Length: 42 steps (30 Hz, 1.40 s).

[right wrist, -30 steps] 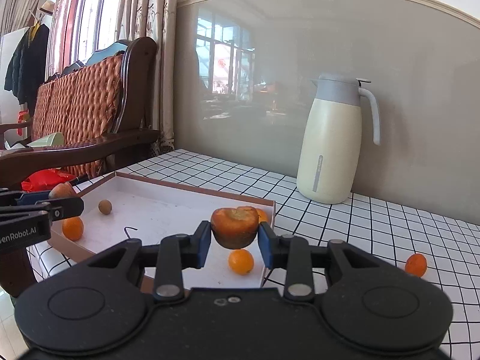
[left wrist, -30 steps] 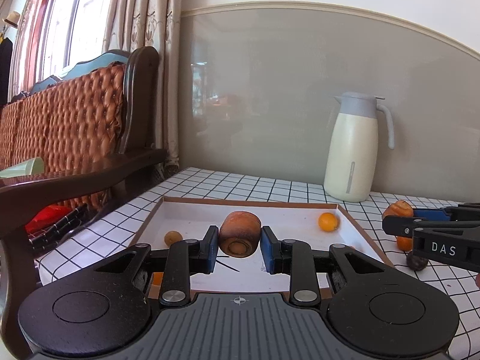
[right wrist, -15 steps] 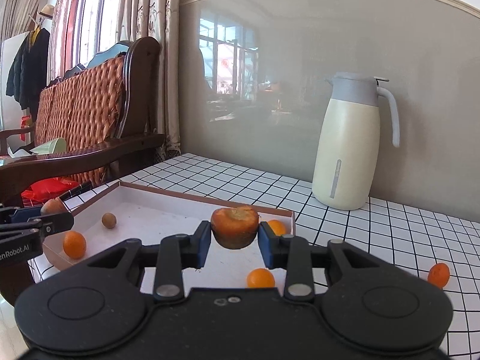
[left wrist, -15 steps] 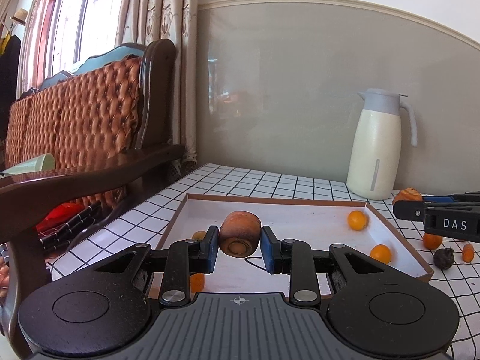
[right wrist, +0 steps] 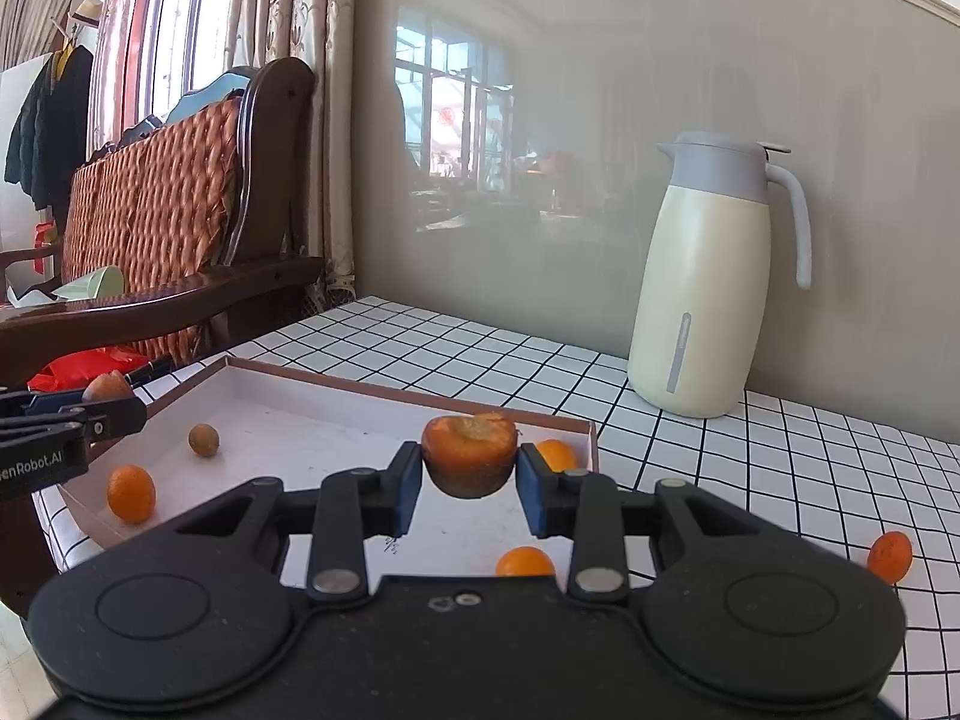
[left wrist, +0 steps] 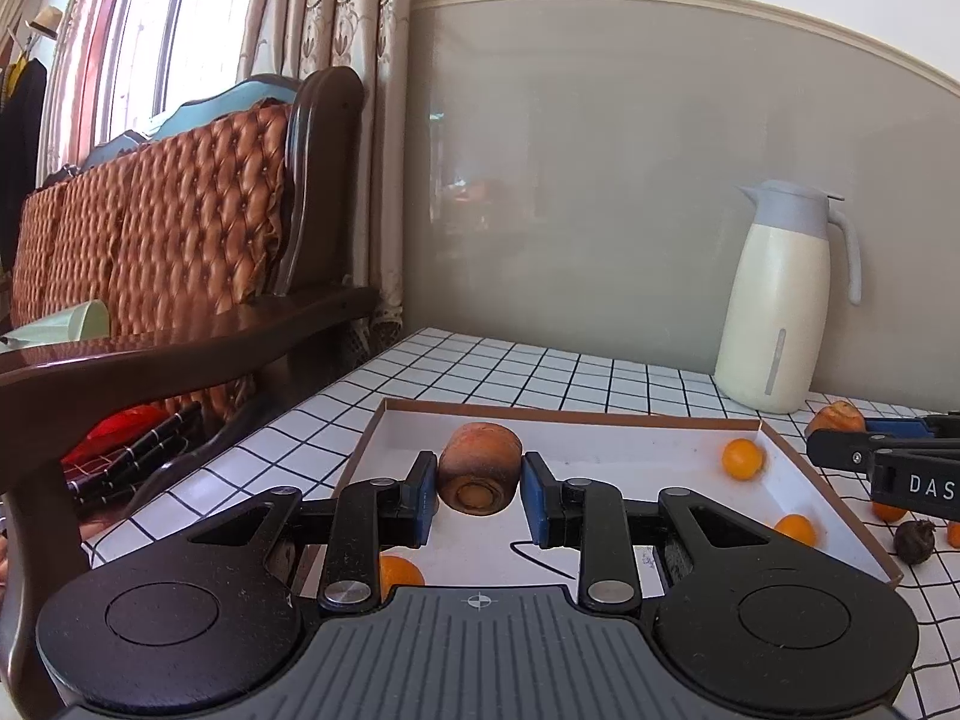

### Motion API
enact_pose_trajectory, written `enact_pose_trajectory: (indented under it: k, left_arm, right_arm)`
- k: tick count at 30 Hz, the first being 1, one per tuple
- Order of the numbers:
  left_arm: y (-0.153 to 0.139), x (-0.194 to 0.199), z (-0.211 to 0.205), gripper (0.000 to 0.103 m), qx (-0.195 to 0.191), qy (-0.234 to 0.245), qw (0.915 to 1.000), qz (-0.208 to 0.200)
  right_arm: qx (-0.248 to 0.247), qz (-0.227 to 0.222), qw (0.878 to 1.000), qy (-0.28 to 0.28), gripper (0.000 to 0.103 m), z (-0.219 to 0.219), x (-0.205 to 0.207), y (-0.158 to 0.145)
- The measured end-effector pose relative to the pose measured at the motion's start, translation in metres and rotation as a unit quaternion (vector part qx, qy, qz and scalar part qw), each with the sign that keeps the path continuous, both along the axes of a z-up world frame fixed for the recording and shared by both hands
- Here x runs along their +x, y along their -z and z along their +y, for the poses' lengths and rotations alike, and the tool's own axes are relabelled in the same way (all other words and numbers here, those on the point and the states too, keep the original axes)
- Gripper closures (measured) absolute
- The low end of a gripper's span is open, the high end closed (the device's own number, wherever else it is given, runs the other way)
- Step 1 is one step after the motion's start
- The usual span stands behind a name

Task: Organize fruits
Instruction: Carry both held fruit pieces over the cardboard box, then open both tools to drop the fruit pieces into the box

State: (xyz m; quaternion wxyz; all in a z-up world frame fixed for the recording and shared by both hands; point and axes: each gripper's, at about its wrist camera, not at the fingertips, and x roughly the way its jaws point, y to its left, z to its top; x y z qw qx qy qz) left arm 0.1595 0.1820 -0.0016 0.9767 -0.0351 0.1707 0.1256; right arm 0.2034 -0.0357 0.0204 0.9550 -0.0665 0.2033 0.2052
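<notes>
Both tongs have swung left across the tray (left wrist: 840, 516) since a second ago, the jug (right wrist: 708, 288) sliding right in view. Left gripper (left wrist: 478, 495) pinches a brown fruit (left wrist: 478, 468), right gripper (right wrist: 468, 483) clamps an orange-fleshed fruit (right wrist: 469, 462), each held level above the tray. Beneath them several small oranges (right wrist: 131, 493) and a brown nut-like fruit (right wrist: 203, 439) already lie inside. Beyond the right tongs, one orange (right wrist: 890, 556) waits on the checked table (right wrist: 780, 468); roughly halfway, I'd say.

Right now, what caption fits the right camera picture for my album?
Right gripper holds an orange-brown fruit above the white tray of little oranges.
</notes>
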Motion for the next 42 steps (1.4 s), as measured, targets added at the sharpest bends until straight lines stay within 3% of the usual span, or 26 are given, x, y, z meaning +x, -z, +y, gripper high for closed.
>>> enact_pose_trajectory:
  k: [13,26,35,36,37,38,39,41,42]
  left_arm:
    - [0.004,0.042,0.012,0.073,-0.01,0.007,0.9998,0.016]
    - [0.011,0.086,0.027,0.073,-0.009,-0.016,0.9989,0.043]
    - [0.012,0.104,0.038,0.072,-0.021,-0.024,0.9988,0.036]
    - [0.012,0.105,0.038,0.072,-0.023,-0.028,0.9988,0.034]
    - [0.012,0.105,0.038,0.071,-0.022,-0.033,0.9987,0.032]
    - [0.012,0.103,0.038,0.056,-0.021,-0.035,0.9987,0.029]
    - [0.012,0.101,0.037,0.029,-0.018,-0.035,0.9989,0.026]
    - [0.012,0.098,0.035,0.014,-0.003,-0.038,0.9991,0.018]
    - [0.012,0.097,0.035,0.013,-0.002,-0.037,0.9991,0.018]
  right_arm:
    - [-0.014,0.004,1.0,0.007,0.078,0.003,0.035,0.005]
    - [-0.01,0.044,0.999,0.01,0.078,0.003,0.072,0.016]
    - [-0.003,0.061,0.998,0.0,0.076,0.005,0.09,0.019]
    - [-0.002,0.062,0.998,-0.002,0.064,0.006,0.091,0.02]
    - [-0.002,0.061,0.998,-0.001,0.038,0.006,0.091,0.02]
    - [0.006,0.049,0.999,0.006,0.026,0.005,0.09,0.019]
    - [0.014,0.041,0.999,0.012,0.023,0.003,0.088,0.018]
    - [0.016,0.042,0.999,0.007,0.024,0.003,0.087,0.018]
    - [0.014,0.041,0.999,0.006,0.02,0.004,0.086,0.018]
